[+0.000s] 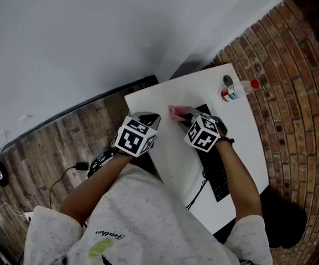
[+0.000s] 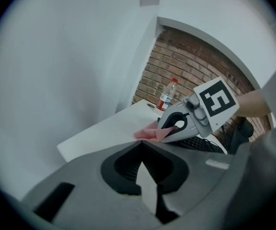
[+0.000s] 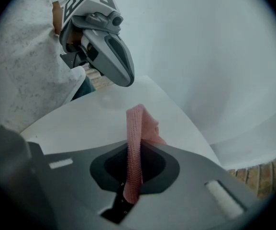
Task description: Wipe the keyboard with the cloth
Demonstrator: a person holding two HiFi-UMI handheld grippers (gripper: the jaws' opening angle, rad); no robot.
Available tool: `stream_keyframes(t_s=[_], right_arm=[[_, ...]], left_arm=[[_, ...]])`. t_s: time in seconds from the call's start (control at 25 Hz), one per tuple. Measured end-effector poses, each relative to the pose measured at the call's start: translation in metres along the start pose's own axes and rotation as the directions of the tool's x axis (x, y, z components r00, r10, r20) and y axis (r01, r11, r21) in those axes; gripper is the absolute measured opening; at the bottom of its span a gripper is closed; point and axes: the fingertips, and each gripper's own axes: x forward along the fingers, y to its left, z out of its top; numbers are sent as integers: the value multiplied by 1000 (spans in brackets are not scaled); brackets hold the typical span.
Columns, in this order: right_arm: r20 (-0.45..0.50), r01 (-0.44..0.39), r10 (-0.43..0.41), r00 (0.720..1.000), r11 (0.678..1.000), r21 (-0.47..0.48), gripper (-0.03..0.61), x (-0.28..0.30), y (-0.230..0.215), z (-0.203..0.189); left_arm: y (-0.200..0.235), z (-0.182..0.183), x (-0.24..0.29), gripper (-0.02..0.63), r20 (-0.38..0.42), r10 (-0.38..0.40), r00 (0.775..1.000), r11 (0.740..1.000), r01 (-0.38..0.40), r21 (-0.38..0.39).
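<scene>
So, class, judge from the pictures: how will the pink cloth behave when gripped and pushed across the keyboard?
Probably floppy: the cloth folds over beyond the right gripper pinching it. Likely light: one narrow pinch holds it up. Its knit-like weave should drag, not slip.

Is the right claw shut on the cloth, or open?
Shut on it: the pink cloth stands pinched between the jaws of the right claw.

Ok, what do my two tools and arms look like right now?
The left tool and right tool are both grey moulded plastic with tapered, beak-like jaws. Each carries a white marker cube printed with black square patterns. The person wears a light grey speckled T-shirt with short sleeves, leaving the forearms uncovered.
</scene>
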Motion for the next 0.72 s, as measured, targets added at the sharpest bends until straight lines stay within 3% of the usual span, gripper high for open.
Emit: stream_keyframes(t_s=[0.28,0.48,0.6,0.72], right_arm=[[82,13,-15,997,1000,23,23,-3,15,22],[178,99,-121,977,987,126,22,-25,12,40],[234,163,-216,948,960,228,23,-48,4,45],[257,228,-328,909,908,352,23,-73,-4,40]], left_arm=[[-1,-8,-11,-8,3,18,1000,1000,-18,-13],[-4,3,-14,-8,19,9,1000,1000,-9,8],[-9,17,-10,-8,34,-7,999,999,6,36],[-20,33,0,-8,33,-55,998,995,52,82]])
